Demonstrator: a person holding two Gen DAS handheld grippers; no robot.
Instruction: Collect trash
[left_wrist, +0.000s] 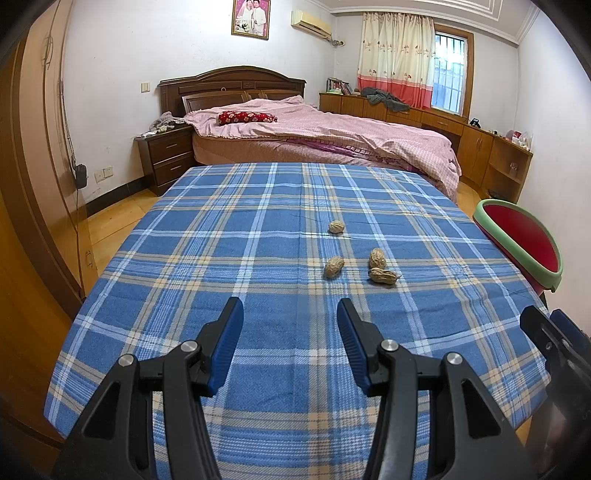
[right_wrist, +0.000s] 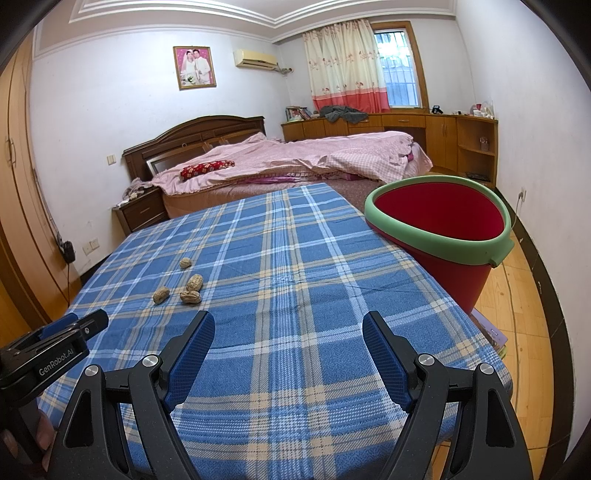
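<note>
Several peanut shells (left_wrist: 376, 258) lie on the blue plaid tablecloth (left_wrist: 221, 258), a close group of three with one shell (left_wrist: 336, 226) further back. The right wrist view shows the same shells (right_wrist: 194, 283) left of centre. My left gripper (left_wrist: 290, 308) hovers open just short of them, nothing between its blue pads. My right gripper (right_wrist: 288, 321) is open wider over bare cloth (right_wrist: 295, 258), to the right of the shells. A red bucket with a green rim (right_wrist: 439, 229) stands off the table's right edge, its opening tilted towards me; its rim (left_wrist: 517, 236) shows in the left wrist view.
A bed with a pink cover (left_wrist: 314, 129) stands behind the table. A nightstand (left_wrist: 166, 158) is at its left, wooden cabinets (right_wrist: 424, 136) run along the far wall. The wooden floor (right_wrist: 524, 314) shows to the right, with a cord and some flat things beneath the bucket.
</note>
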